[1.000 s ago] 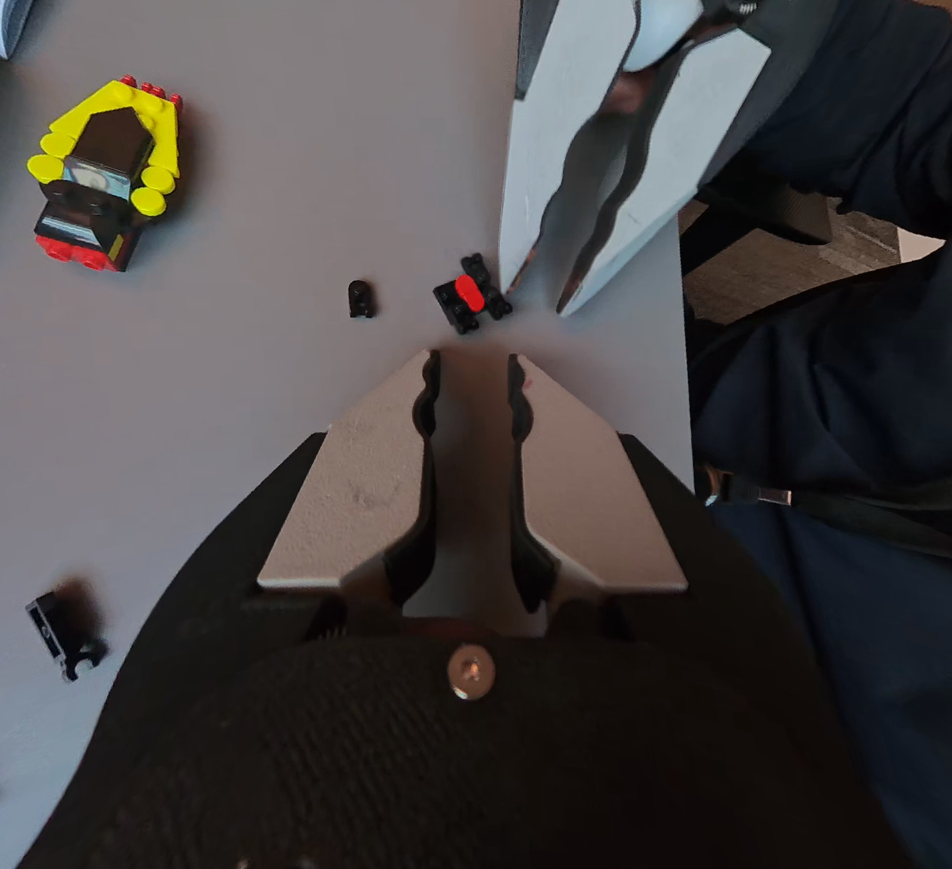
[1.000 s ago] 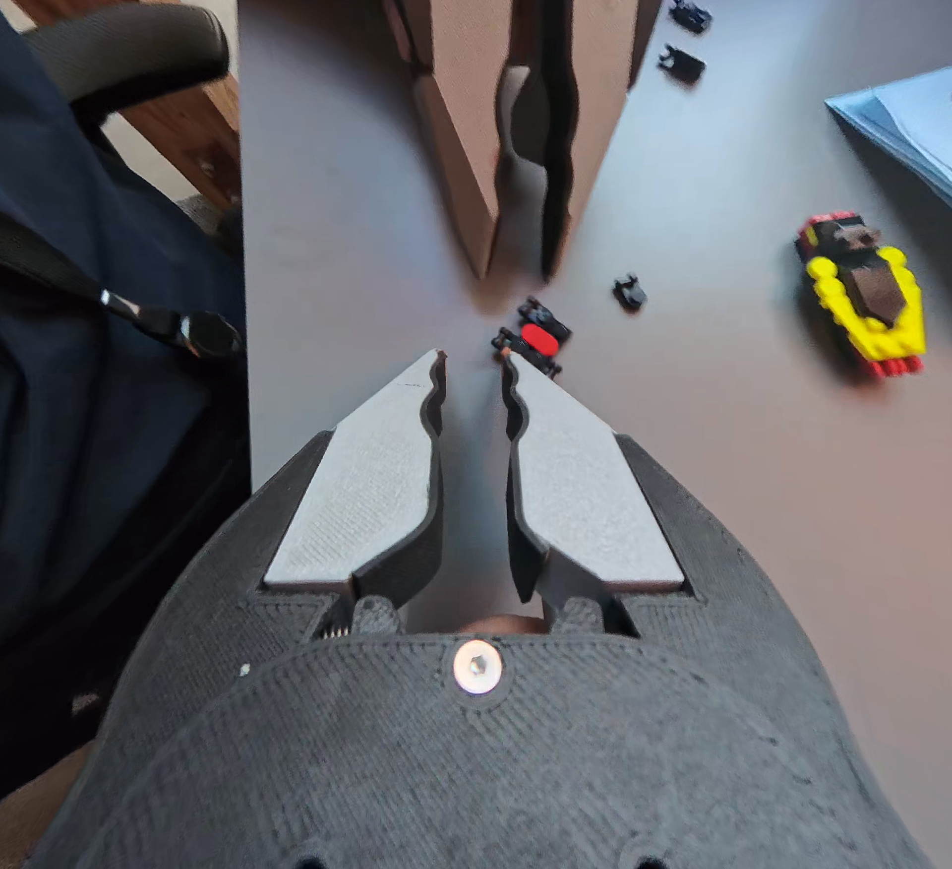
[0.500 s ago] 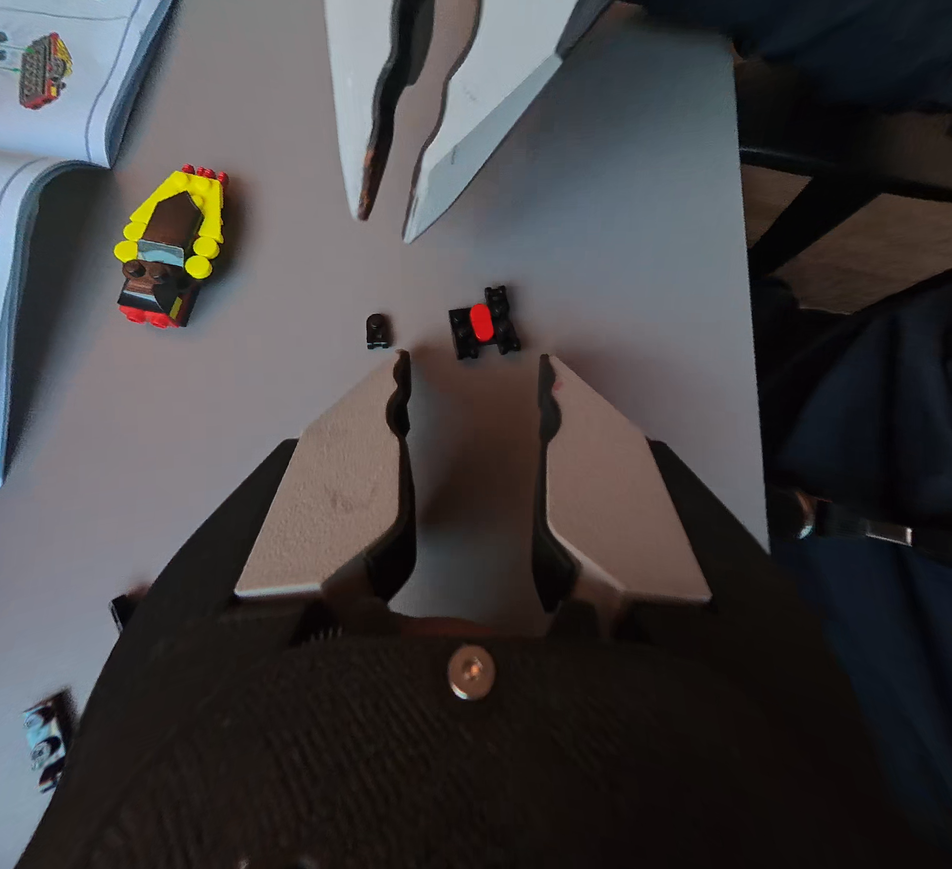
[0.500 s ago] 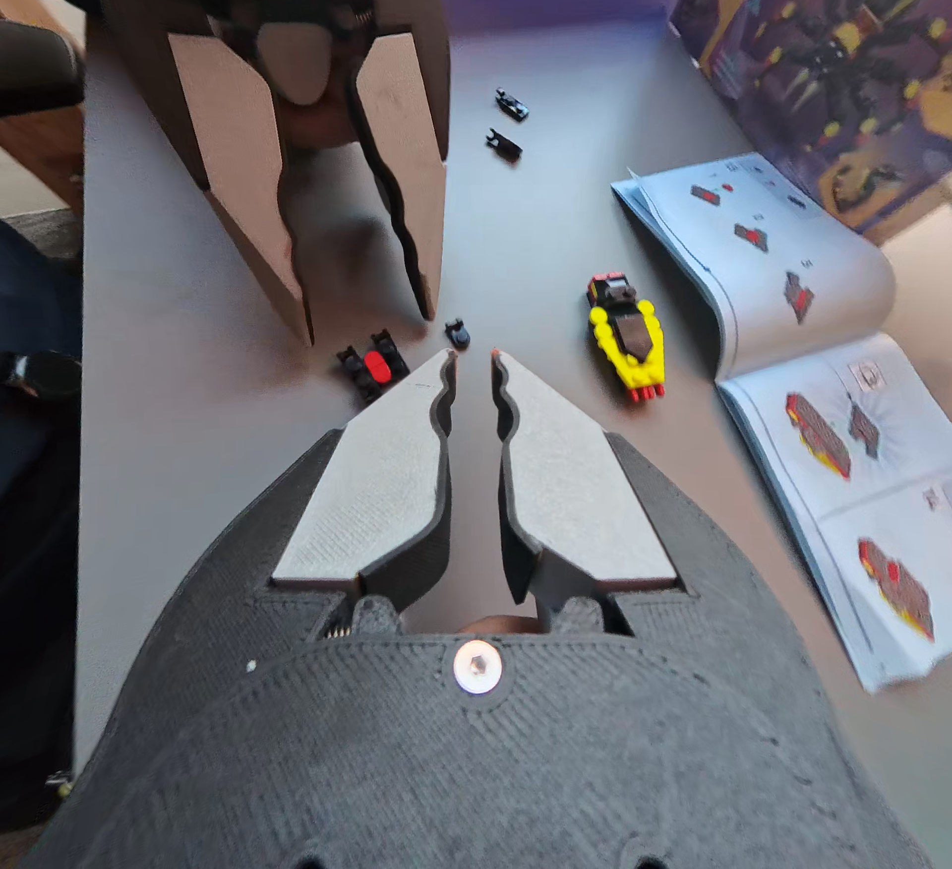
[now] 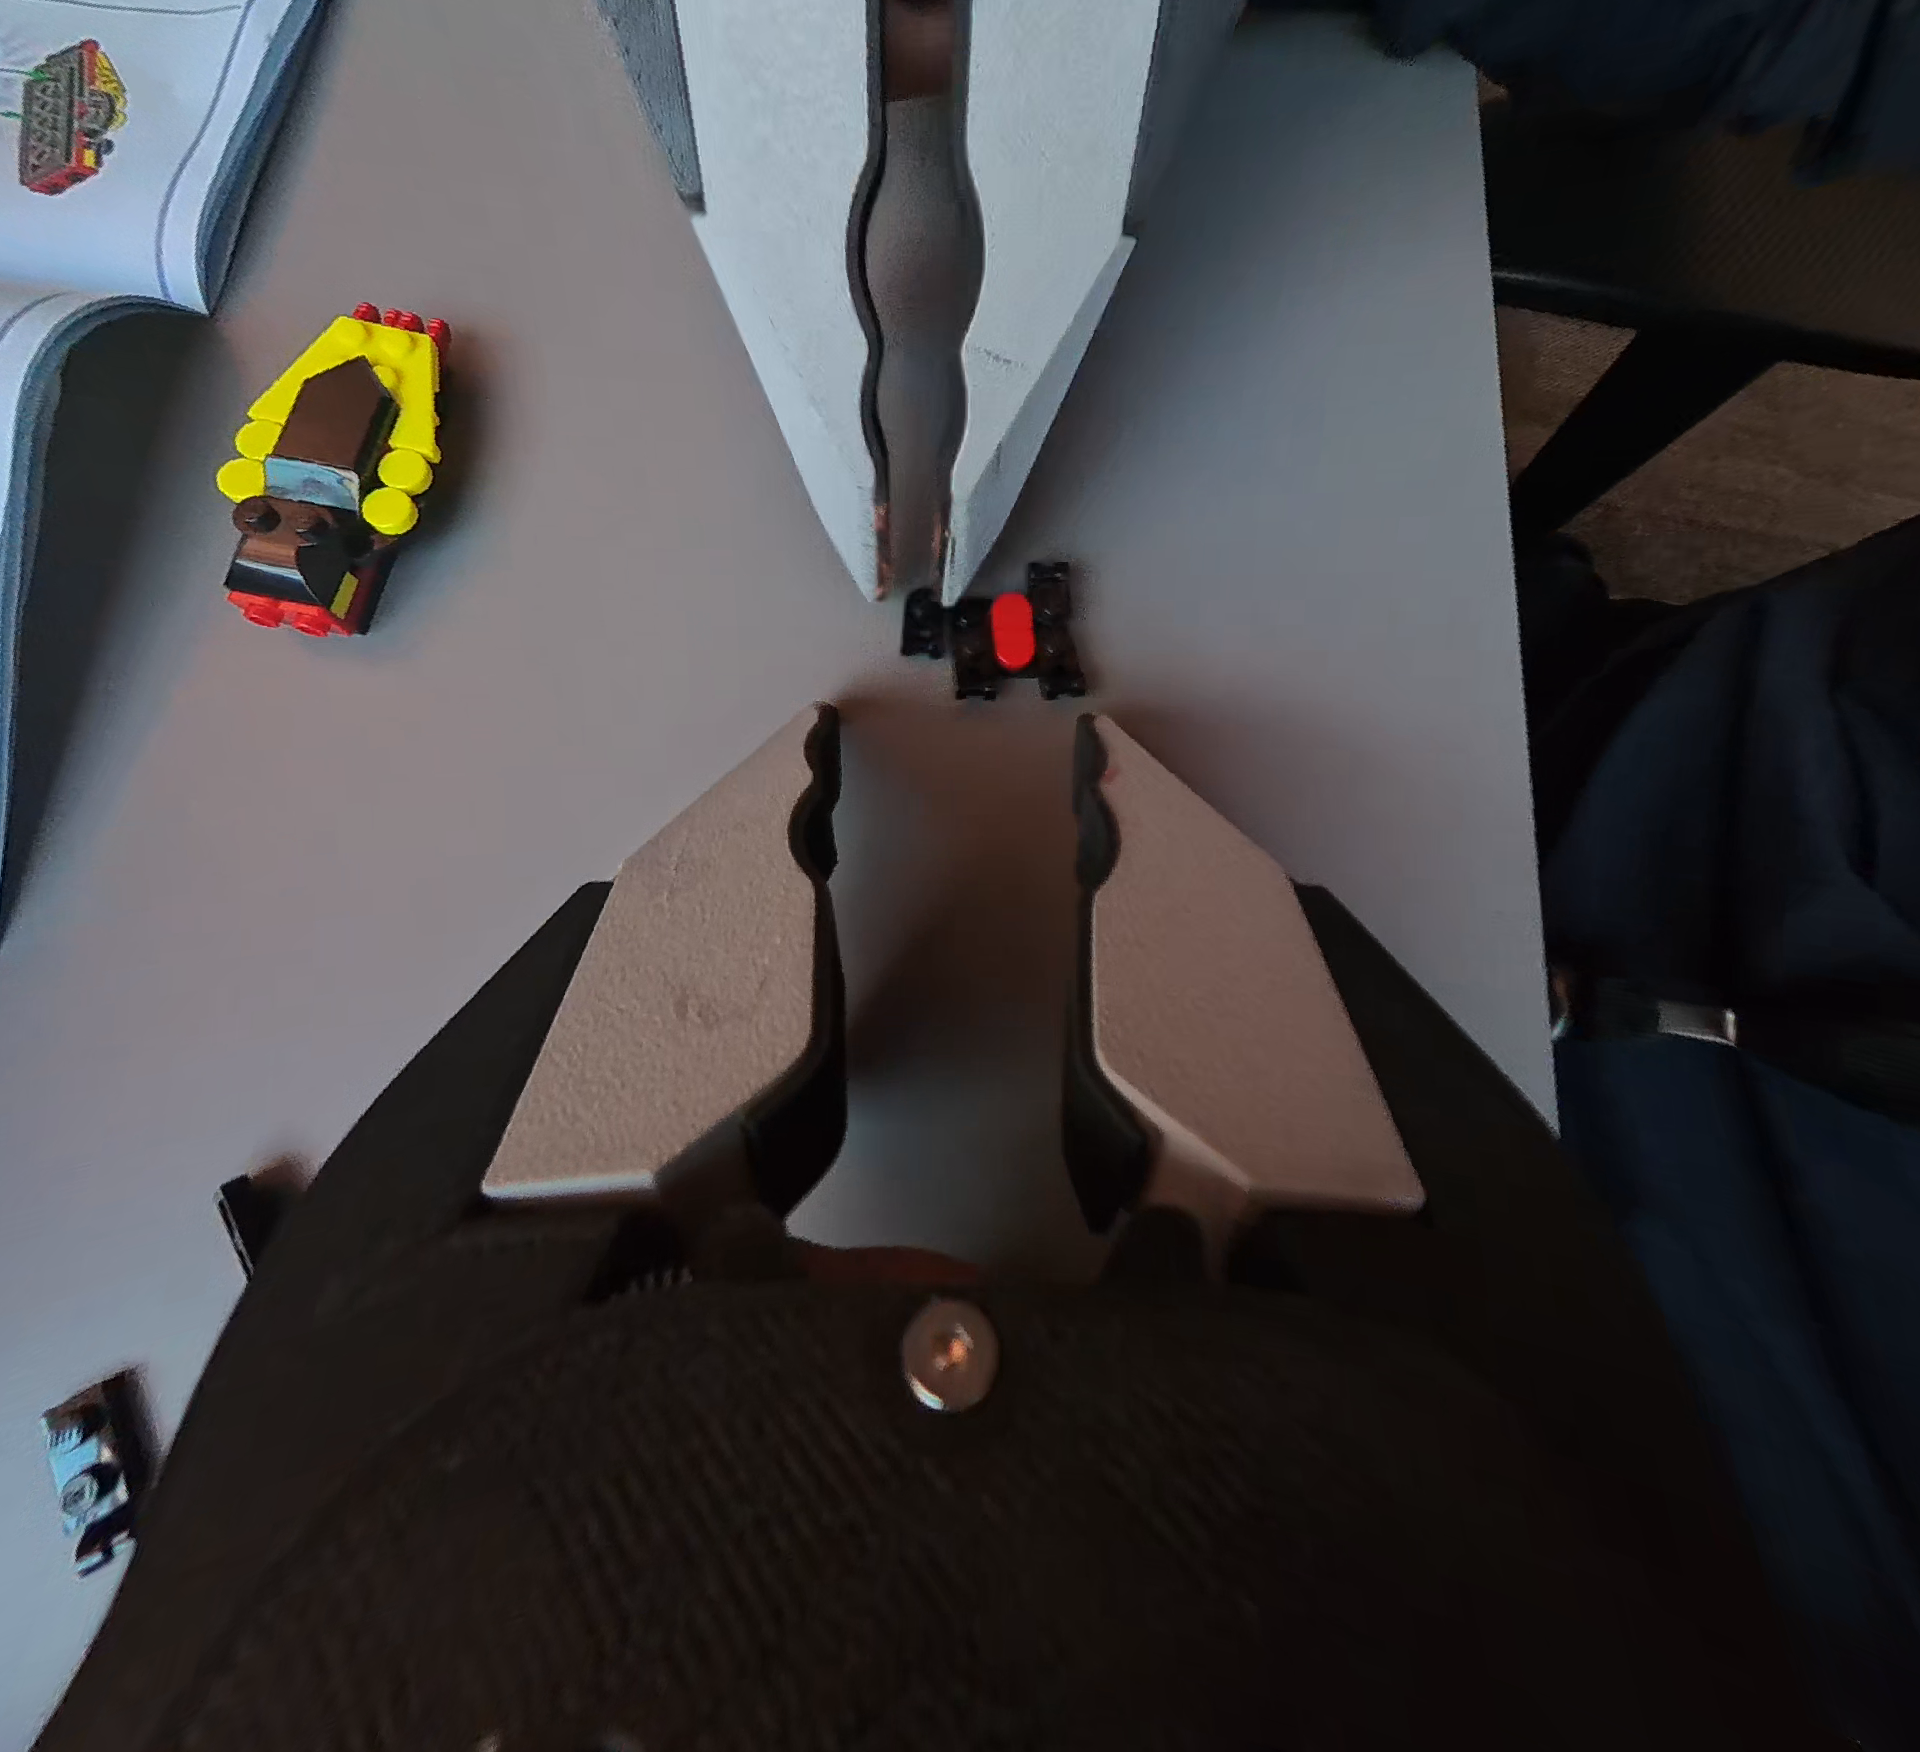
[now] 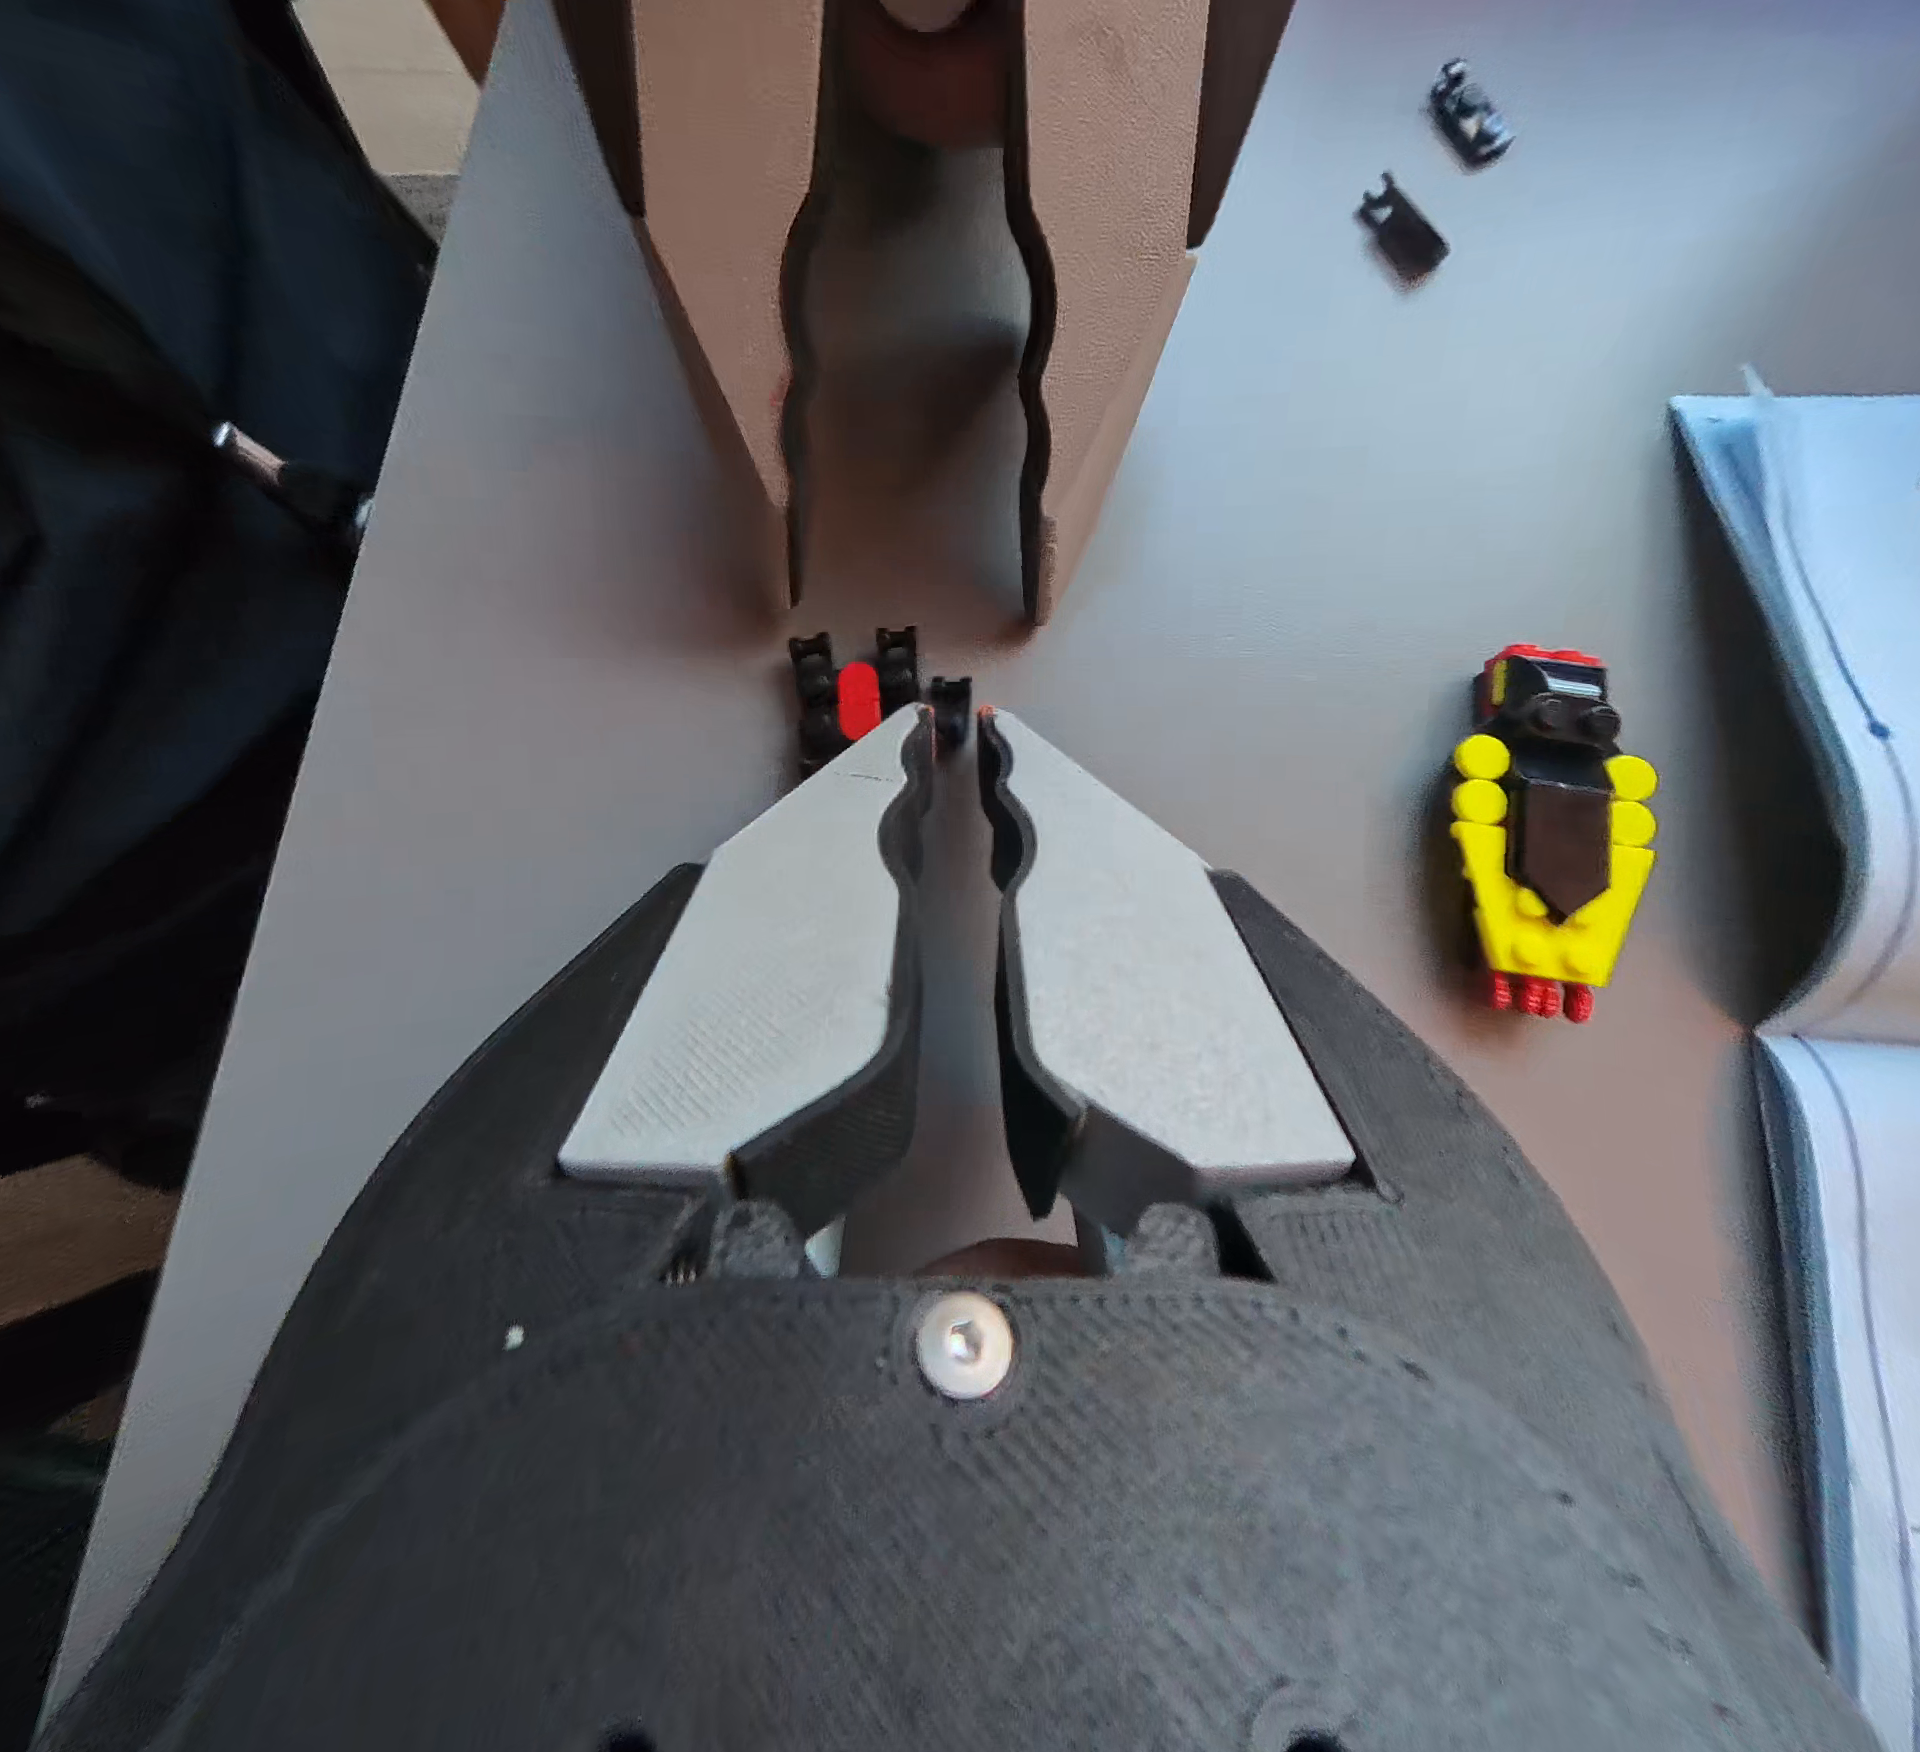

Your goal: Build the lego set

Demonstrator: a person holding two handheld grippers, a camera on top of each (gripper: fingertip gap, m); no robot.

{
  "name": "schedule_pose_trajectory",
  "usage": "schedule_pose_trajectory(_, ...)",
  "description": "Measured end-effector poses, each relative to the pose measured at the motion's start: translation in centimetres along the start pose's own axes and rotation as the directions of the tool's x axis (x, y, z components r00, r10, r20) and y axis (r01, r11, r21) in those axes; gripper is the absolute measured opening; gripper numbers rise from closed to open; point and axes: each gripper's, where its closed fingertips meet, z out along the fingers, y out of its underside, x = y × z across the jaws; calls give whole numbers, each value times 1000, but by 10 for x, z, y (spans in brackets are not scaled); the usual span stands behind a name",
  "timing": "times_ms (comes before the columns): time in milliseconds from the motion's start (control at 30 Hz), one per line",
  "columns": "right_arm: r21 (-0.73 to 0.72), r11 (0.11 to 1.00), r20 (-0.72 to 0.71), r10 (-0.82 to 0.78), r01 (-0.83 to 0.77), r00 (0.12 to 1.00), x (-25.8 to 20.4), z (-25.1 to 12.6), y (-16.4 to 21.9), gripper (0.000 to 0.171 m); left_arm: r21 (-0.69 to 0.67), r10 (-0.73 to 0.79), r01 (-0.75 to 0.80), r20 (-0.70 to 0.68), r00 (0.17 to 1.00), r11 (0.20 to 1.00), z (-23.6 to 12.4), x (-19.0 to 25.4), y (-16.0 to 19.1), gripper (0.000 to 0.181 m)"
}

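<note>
Fig.: R gripper (image 6: 956, 715), jaws nearly together, pinches a small black clip piece (image 6: 950, 696) at the tips, just beside the black sub-assembly w/ red stud (image 6: 854, 700) lying on the grey table (image 5: 582, 767) near its edge. L gripper (image 5: 951, 726) spread, empty, tips just short of the sub-assembly. Risk: tip-only grip looks marginal, so the clip may twist or pop out when pressed; unheld sub-assembly may slide toward the edge. Nearby: yellow vehicle (image 6: 1548, 829), open instruction booklet (image 6: 1829, 663), two loose black parts (image 6: 1403, 229) well apart; nothing blocks the join.
</note>
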Motion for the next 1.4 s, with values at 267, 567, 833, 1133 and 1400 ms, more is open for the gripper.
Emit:
schedule_pose_trajectory(267,45,999,-46,-13,15,999,5,-6,3,11,5,-11,11,-17,1000,1000,-1,-1,0,40)
schedule_pose_trajectory(567,13,990,-92,-140,142,986,-1,2,0,5,12,-41,42,-58,997,999,-2,0,-1,43)
schedule_pose_trajectory(833,2,997,-203,-74,77,976,23,-3,2,4,12,-44,44,-54,998,999,-2,-1,0,42)
schedule_pose_trajectory(1133,10,999,-159,-37,39,987,21,-1,6,10,8,-16,16,-69,997,1000,-1,4,0,45)
schedule_pose_trajectory(1400,-4,999,12,-32,32,999,-7,-7,14,5,3,13,-13,-63,998,1000,1,8,0,43)
